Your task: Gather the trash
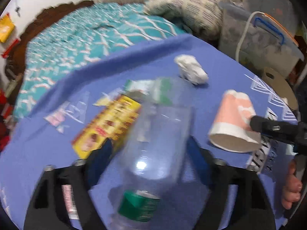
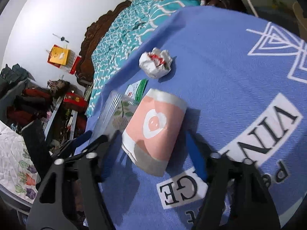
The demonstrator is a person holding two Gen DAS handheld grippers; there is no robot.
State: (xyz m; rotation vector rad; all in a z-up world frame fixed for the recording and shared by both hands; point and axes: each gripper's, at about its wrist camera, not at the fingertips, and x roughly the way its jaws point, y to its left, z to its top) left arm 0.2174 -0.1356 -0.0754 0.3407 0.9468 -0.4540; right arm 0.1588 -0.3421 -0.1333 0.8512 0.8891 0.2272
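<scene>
A clear plastic bottle (image 1: 153,143) with a green cap lies between the fingers of my left gripper (image 1: 149,149), which is shut on it above the blue cloth (image 1: 220,67). A pink and white paper cup (image 2: 155,128) lies on its side between the open fingers of my right gripper (image 2: 151,136); it also shows in the left wrist view (image 1: 232,118), with a right fingertip (image 1: 257,121) against it. A crumpled white paper ball (image 1: 191,70) (image 2: 156,62) lies farther back. A yellow and red box (image 1: 107,126) lies left of the bottle.
A green and white packet (image 2: 137,91) and clear wrappers (image 1: 65,113) lie on the cloth (image 2: 239,95). A bed with a teal cover (image 1: 76,44) is behind. Plastic storage bins (image 1: 268,44) stand at the back right. Clutter fills the floor at left (image 2: 38,105).
</scene>
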